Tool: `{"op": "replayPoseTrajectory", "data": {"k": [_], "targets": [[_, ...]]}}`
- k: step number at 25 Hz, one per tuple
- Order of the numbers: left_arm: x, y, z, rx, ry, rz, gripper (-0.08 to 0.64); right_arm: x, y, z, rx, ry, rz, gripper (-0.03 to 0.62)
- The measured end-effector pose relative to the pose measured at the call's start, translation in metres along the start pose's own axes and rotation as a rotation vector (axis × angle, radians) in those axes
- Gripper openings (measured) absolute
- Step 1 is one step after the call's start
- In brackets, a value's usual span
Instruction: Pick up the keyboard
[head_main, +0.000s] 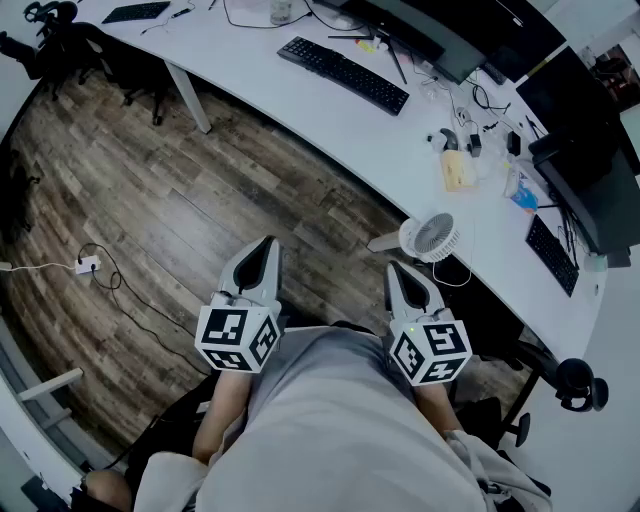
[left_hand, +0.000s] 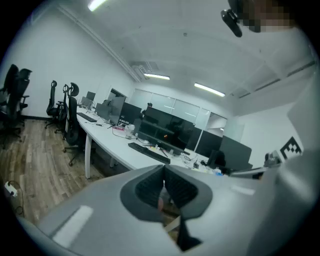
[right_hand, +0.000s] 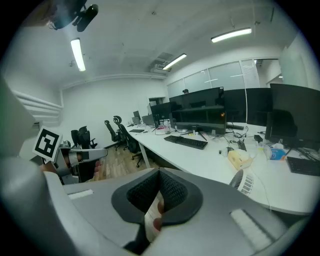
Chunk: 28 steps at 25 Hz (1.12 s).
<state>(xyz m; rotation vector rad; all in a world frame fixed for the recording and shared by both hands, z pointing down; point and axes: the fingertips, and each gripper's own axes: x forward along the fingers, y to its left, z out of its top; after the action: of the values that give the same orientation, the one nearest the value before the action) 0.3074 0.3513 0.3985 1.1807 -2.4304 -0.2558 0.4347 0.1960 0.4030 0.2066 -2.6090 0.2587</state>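
Left claw (head_main: 265, 246) is clenched, its two jaws pressed together at the tips with nothing between them — right claw (head_main: 400, 268) is clenched the same way, also empty. Both are held low, close in front of the person, side by side over the wooden floor (head_main: 200, 210) and pointing toward the long white desk (head_main: 330, 125). Ahead of both claws and well apart from them, the black keyboard (head_main: 343, 73) lies flat on the desk, untouched. Just ahead of the right claw and slightly to its right, a small white fan (head_main: 432, 237) sits at the desk's near edge — much nearer than the keyboard
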Motion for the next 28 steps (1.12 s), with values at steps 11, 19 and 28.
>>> {"op": "replayPoseTrajectory", "data": {"k": [11,19,28], "targets": [[0.035,0.098,0.043,-0.036,-0.017,-0.045,0.0,0.105,0.057,0.044,0.035,-0.009,0.001,0.002],[0.07,0.11,0.068,-0.016,-0.009,-0.094,0.0,0.13,0.051,0.066,0.037,-0.01,-0.035,0.002],[0.12,0.122,0.085,-0.037,-0.028,-0.08,0.0,0.173,0.02,0.085,0.033,-0.012,-0.017,0.002]]}}
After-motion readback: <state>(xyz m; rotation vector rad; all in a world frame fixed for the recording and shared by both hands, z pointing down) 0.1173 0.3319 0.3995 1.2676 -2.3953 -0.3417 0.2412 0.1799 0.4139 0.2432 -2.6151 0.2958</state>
